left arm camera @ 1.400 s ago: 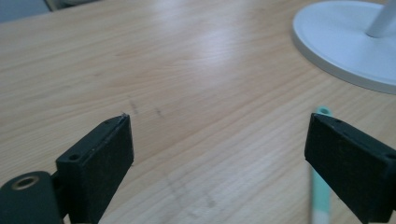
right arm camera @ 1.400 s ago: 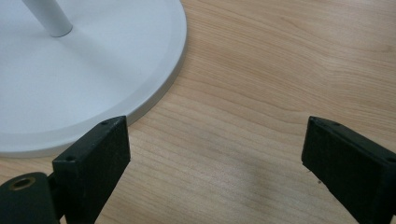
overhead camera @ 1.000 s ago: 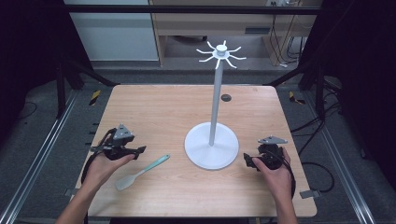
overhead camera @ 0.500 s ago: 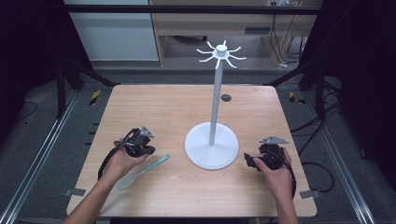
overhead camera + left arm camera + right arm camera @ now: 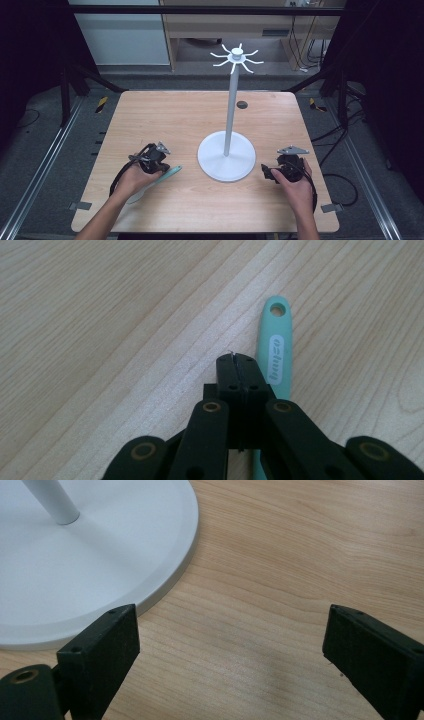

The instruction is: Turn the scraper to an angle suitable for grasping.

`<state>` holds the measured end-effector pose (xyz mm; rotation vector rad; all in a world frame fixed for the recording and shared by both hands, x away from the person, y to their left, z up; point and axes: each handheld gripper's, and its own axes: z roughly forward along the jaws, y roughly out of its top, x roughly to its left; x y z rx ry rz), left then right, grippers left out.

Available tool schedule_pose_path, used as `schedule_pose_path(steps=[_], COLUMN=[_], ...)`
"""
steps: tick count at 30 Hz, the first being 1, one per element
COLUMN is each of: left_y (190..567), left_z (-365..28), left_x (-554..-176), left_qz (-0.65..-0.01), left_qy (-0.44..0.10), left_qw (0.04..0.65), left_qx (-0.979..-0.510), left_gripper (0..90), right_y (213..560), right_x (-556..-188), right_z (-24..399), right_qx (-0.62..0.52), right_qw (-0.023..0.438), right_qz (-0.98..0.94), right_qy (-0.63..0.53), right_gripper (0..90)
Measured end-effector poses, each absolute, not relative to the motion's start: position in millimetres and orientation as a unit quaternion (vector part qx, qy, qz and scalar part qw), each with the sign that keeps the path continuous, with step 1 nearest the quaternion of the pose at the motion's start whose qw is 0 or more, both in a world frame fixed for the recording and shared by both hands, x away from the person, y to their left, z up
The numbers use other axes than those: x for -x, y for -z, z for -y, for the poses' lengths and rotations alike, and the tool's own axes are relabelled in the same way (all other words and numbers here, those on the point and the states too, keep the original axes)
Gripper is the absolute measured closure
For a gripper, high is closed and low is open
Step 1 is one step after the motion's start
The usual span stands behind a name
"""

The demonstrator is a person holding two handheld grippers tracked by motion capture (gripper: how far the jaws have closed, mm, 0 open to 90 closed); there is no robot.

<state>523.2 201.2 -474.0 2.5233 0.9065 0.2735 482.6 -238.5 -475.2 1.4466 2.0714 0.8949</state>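
Your left gripper (image 5: pixel 161 166) sits low over the front-left part of the table (image 5: pixel 165 115). In the left gripper view (image 5: pixel 239 371) its two black jaws are pressed together w/ nothing between them, tips just above the wood. The spatula (image 5: pixel 276 352) lies flat right beside those tips, on their right in that view; whether they touch it you can't tell. Handle is teal, w/ a hang hole at the far end and a pale printed label mid-handle. From the high view the spatula (image 5: pixel 170 173) runs diagonally, handle end toward the stand, blade end back toward you and mostly under your left hand (image 5: pixel 134 177).

Your right gripper (image 5: pixel 268 173) rests at the front-right, just beside the stand's base (image 5: pixel 225 162), w/ your right hand (image 5: pixel 296 186) wrapped round it and the grey plate on top. In the right gripper view (image 5: pixel 227 647) the jaws are spread wide, bare wood between them, nothing held. The left jaw in that view sits close by the rim of the base (image 5: pixel 100 555); the pole's foot shows at top left.

The stand is white: round base near table centre, thin upright pole (image 5: pixel 230 107), and a ring of short hooks (image 5: pixel 236 56) at the top, none carrying anything. A small dark round spot (image 5: pixel 242 104) marks the table behind the pole.
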Motion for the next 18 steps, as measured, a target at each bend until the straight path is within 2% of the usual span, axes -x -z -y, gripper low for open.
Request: schedule_pose_path(steps=[18], left_y=[472], left_z=[-188], left_x=[-506], left_qz=[-0.293], left_qy=[-0.099], left_qw=[0.217], left_qx=[-0.926], left_gripper=[90.0], right_y=[476], right_x=[-483], right_z=[237], right_qx=[-0.525], right_qw=[0.221], right_qz=[-0.756], right_qy=[-0.322], right_gripper=[8.5])
